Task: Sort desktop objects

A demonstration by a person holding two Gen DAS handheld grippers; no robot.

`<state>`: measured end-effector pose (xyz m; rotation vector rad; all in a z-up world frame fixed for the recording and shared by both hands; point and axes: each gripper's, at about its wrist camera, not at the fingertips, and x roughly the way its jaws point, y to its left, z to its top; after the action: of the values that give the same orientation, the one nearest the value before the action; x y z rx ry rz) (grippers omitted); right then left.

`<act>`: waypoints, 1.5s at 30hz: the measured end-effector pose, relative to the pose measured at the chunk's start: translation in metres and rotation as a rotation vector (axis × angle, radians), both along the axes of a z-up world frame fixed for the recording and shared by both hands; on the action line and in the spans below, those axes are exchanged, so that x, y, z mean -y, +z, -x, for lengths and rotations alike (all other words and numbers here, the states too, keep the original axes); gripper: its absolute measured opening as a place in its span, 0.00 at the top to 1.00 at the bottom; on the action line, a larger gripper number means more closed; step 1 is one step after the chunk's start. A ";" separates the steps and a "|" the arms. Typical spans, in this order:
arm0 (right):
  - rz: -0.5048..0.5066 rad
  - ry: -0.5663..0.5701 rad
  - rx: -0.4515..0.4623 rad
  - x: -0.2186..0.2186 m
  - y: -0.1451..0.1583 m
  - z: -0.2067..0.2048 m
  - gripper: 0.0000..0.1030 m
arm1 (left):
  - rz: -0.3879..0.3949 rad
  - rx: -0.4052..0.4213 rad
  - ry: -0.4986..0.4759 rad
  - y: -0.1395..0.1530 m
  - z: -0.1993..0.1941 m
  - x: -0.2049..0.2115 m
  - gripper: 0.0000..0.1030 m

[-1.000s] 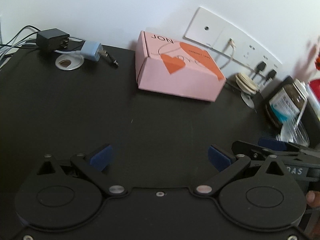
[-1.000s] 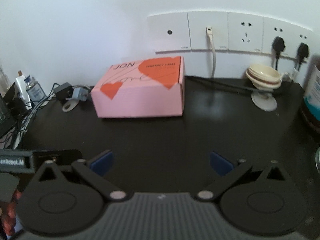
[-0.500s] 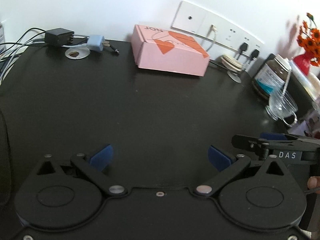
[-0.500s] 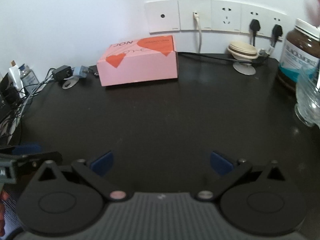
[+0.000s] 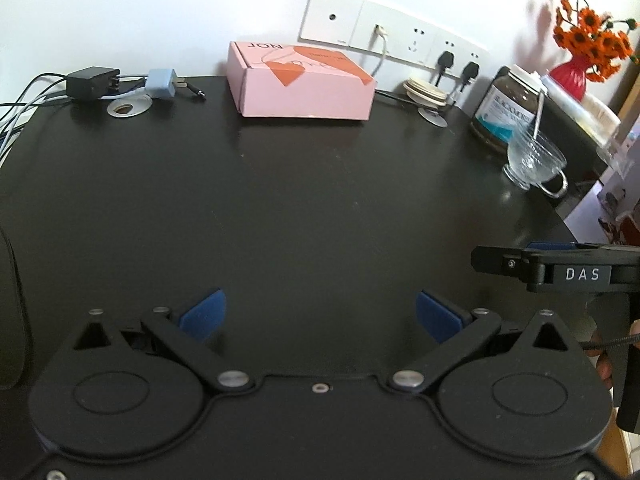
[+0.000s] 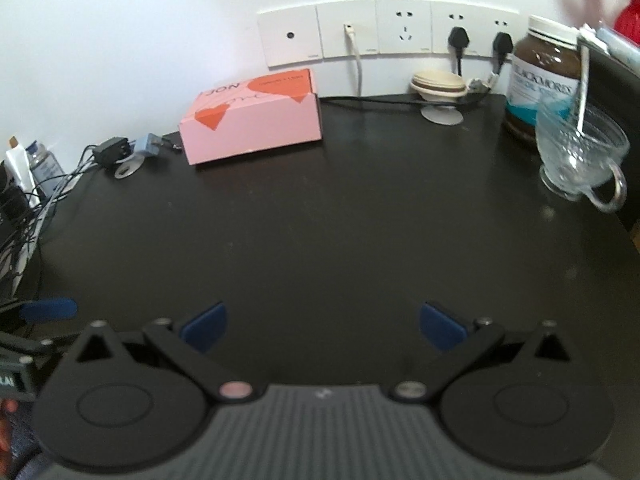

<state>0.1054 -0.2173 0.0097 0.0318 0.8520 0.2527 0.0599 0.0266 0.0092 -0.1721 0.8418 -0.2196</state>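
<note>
Both grippers pulled back from the wall since a second ago — more black desk [image 5: 320,184] in view, glass cup now visible.
Left to right: black adapter [image 5: 93,83] and blue plug [image 5: 161,84] at back-left corner; pink box [image 5: 298,90] lies flat at the back edge, just off the wall, long axis roughly along the wall, "JON" lid up; glass cup [image 5: 534,158] with spoon upright at far right, just in front of the brown jar [image 5: 508,106], handle toward camera. Left gripper [image 5: 320,314] level above the desk, fingers spread wide, empty; right gripper [image 6: 322,326] alongside it — same pose, jaws wide, holding nothing.
</note>
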 end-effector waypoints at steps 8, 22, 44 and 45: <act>-0.001 -0.014 -0.010 0.005 -0.004 0.020 0.01 | -0.006 -0.001 -0.006 -0.003 0.018 0.006 0.00; 0.038 0.030 0.004 0.001 -0.010 0.054 0.01 | -0.022 0.006 0.012 -0.010 0.056 0.008 0.00; 0.057 0.126 -0.006 -0.001 -0.027 0.102 0.01 | -0.042 -0.011 0.014 -0.022 0.101 0.009 0.00; 0.057 0.127 -0.006 -0.002 -0.028 0.102 0.01 | -0.044 -0.009 0.016 -0.022 0.103 0.008 0.00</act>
<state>0.0031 -0.2157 -0.0180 -0.0750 0.8677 0.3478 -0.0427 0.0182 -0.0126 -0.1382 0.8532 -0.1852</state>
